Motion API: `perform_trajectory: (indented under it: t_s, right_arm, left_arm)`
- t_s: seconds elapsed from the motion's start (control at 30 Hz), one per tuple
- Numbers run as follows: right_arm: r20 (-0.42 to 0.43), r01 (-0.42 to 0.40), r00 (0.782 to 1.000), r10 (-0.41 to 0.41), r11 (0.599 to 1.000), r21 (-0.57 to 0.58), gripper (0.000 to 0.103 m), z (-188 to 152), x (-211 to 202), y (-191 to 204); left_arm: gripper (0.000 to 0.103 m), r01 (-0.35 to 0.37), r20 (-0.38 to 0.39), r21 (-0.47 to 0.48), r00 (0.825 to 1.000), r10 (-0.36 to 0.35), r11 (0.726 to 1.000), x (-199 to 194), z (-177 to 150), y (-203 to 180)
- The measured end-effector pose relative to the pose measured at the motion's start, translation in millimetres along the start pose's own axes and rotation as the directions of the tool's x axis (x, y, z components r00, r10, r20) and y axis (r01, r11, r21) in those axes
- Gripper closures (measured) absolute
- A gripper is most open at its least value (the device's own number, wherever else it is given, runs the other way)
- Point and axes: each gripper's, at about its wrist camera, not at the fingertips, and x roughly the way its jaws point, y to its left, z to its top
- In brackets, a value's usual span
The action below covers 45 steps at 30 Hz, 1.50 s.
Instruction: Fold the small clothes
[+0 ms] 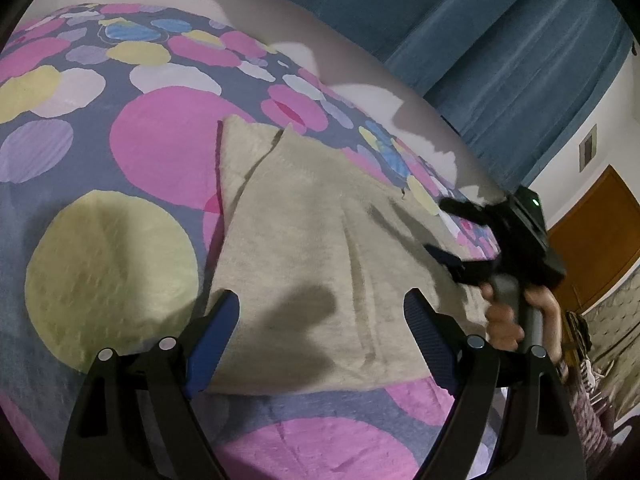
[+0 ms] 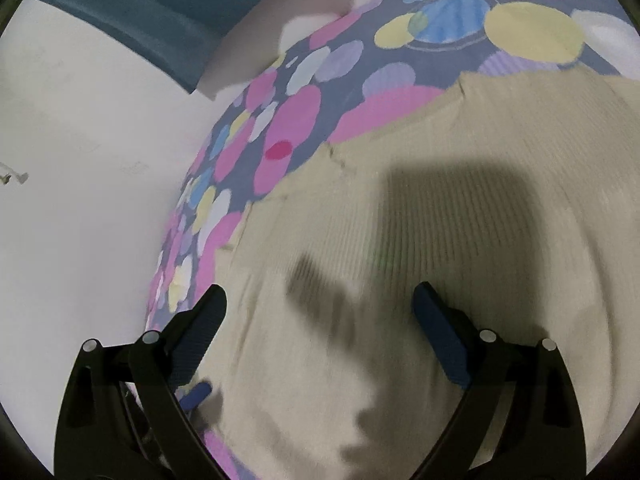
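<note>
A beige knitted garment (image 1: 320, 240) lies spread on a bed with a dotted, colourful bedspread (image 1: 160, 144). My left gripper (image 1: 320, 312) is open and empty, just above the garment's near edge. My right gripper (image 1: 444, 232) is seen at the right of the left wrist view, held by a hand above the garment's right side, with its jaws apart. In the right wrist view my right gripper (image 2: 320, 308) is open and empty over the beige garment (image 2: 400, 260), which fills the view. The image is blurred by motion.
The bedspread (image 2: 288, 128) reaches the bed's edge at the left of the right wrist view, with white floor or wall (image 2: 80, 160) beyond. A blue curtain (image 1: 480, 40) hangs behind the bed. A brown door (image 1: 592, 232) stands at the right.
</note>
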Motion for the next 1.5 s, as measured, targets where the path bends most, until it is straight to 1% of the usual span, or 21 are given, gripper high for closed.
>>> perform_trajectory:
  t_s: [0.23,0.33,0.47,0.57,0.7,0.87,1.0,1.1,1.17,1.2,1.23,1.27,1.33,1.37,1.43,1.5]
  right_arm:
    - [-0.009,-0.063,0.998,0.063,0.998,0.023,0.009,-54,-25,0]
    - [-0.003,-0.072,0.997,0.072,0.997,0.018,0.009,-73,-35,0]
    - [0.007,-0.099,0.995,0.099,0.995,0.016,0.009,-90,-48,2]
    - [0.007,-0.132,0.991,0.132,0.990,0.044,0.009,-100,-54,-1]
    - [-0.005,-0.135,0.991,0.135,0.990,0.043,0.009,-110,-50,-7]
    - [0.009,-0.085,0.996,0.086,0.993,-0.076,0.009,-119,-47,4]
    - [0.036,-0.069,0.997,0.075,0.987,-0.147,0.008,-129,-49,8]
    - [0.041,-0.070,0.996,0.077,0.984,-0.164,0.007,-130,-49,9]
    - [0.041,-0.074,0.996,0.082,0.983,-0.168,0.006,-130,-49,8]
    - [0.041,-0.075,0.996,0.083,0.983,-0.170,0.006,-130,-49,8]
    - [0.041,-0.076,0.996,0.084,0.982,-0.174,0.005,-131,-49,8]
    - [0.041,-0.076,0.996,0.085,0.981,-0.176,0.005,-130,-48,9]
    - [0.041,-0.078,0.995,0.087,0.981,-0.177,0.005,-130,-48,8]
    - [0.042,-0.081,0.995,0.090,0.981,-0.177,0.004,-131,-48,8]
    - [0.042,-0.087,0.994,0.096,0.981,-0.174,0.004,-131,-49,8]
    - [0.043,-0.090,0.994,0.099,0.981,-0.172,0.004,-131,-49,7]
  left_arm:
    - [0.020,0.002,-0.006,-0.012,1.000,-0.002,1.000,2,-1,4]
    - [0.020,0.002,-0.008,-0.015,1.000,-0.003,1.000,2,-2,5]
    - [0.020,0.007,-0.008,-0.022,1.000,-0.008,1.000,3,-2,6]
    - [0.020,0.006,-0.010,-0.022,1.000,-0.006,1.000,4,-3,6]
    - [0.020,0.006,-0.012,-0.024,1.000,-0.006,1.000,4,-3,6]
    - [0.020,0.005,-0.017,-0.027,1.000,-0.006,1.000,5,-4,7]
    - [0.020,0.016,-0.015,-0.042,1.000,-0.016,0.999,4,-3,9]
    - [0.020,0.010,-0.004,-0.063,1.000,-0.011,0.998,-5,2,8]
    - [0.020,-0.003,-0.005,-0.059,1.000,0.002,0.998,-6,10,9]
    - [0.020,-0.012,-0.010,-0.060,1.000,0.011,0.998,-4,14,11]
    - [0.022,-0.010,-0.025,-0.074,1.000,0.008,0.997,0,18,15]
    - [0.030,-0.005,-0.040,-0.091,0.999,0.002,0.996,4,22,19]
    - [0.035,0.001,-0.070,-0.117,0.997,-0.009,0.993,15,31,28]
    - [0.035,0.011,-0.091,-0.130,0.996,-0.023,0.991,21,35,33]
    - [0.035,0.054,-0.132,-0.154,0.988,-0.075,0.987,35,41,40]
    - [0.035,0.070,-0.135,-0.150,0.987,-0.090,0.986,40,47,41]
